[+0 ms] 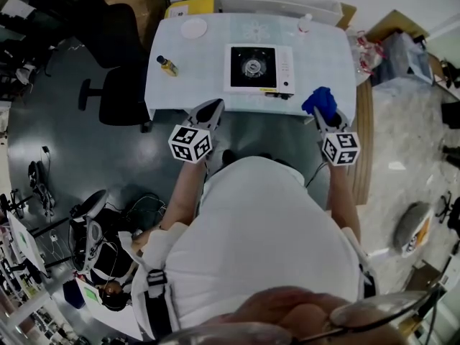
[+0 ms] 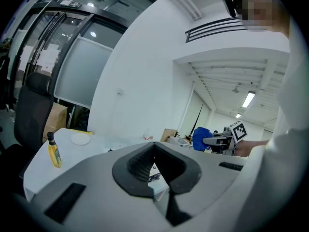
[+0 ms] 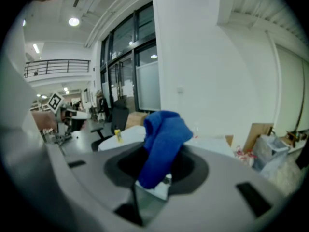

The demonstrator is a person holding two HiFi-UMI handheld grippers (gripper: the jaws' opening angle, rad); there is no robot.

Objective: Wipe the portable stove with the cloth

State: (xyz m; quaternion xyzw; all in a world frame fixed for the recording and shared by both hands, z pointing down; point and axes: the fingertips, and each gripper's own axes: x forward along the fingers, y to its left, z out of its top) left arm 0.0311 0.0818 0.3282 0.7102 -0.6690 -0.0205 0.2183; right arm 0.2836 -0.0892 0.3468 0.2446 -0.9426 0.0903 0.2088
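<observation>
The portable stove (image 1: 256,68), white with a black top and a round burner, sits in the middle of the white table (image 1: 201,85). My right gripper (image 1: 321,113) is shut on a blue cloth (image 1: 320,100) over the table's front right corner, right of the stove. In the right gripper view the cloth (image 3: 161,139) stands up bunched from between the jaws. My left gripper (image 1: 210,110) hovers at the table's front edge, left of the stove, with its jaws together and nothing in them. The left gripper view shows the cloth (image 2: 200,137) across at the right.
A small yellow bottle (image 1: 167,65) stands on the table's left side, and a white round plate (image 1: 193,28) lies at the back left. A small clear bottle (image 1: 305,22) is at the back right. A black office chair (image 1: 115,92) stands left of the table.
</observation>
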